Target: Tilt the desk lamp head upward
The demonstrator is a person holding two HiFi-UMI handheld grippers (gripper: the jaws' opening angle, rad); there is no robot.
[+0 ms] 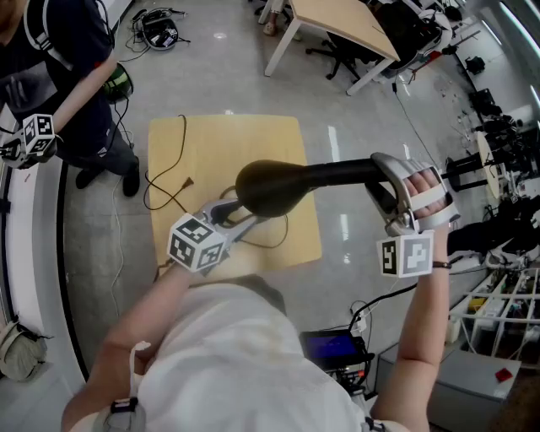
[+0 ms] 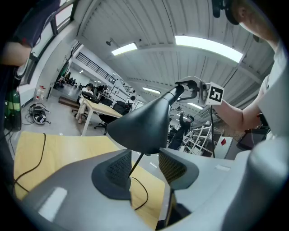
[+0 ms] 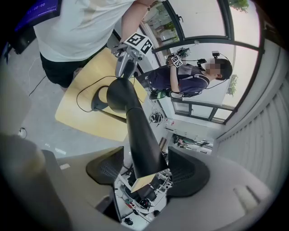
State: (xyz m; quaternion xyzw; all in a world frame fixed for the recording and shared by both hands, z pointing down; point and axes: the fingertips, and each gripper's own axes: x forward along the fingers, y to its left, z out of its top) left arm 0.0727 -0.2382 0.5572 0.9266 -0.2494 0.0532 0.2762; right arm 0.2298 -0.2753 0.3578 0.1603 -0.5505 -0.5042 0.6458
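A black desk lamp stands on a small yellow table [image 1: 202, 143]. Its long cone-shaped head [image 1: 266, 190] [image 2: 140, 126] [image 3: 135, 135] lies roughly level above the tabletop. The lamp base [image 3: 99, 103] rests on the wood. My right gripper [image 1: 384, 190] [image 3: 144, 169] is shut on the narrow back end of the head, out past the table's right edge. My left gripper [image 1: 240, 218] [image 2: 144, 164] sits under the wide end of the head. It is open, and the thin stem [image 2: 134, 163] passes between its pads untouched.
A black cable [image 1: 164, 181] loops across the table. Another person [image 1: 67, 76] stands at the far left holding a marker cube [image 1: 38, 131]. A larger desk [image 1: 337, 25] is beyond. Equipment racks [image 1: 498, 169] and a lit screen [image 1: 333, 346] crowd the right side.
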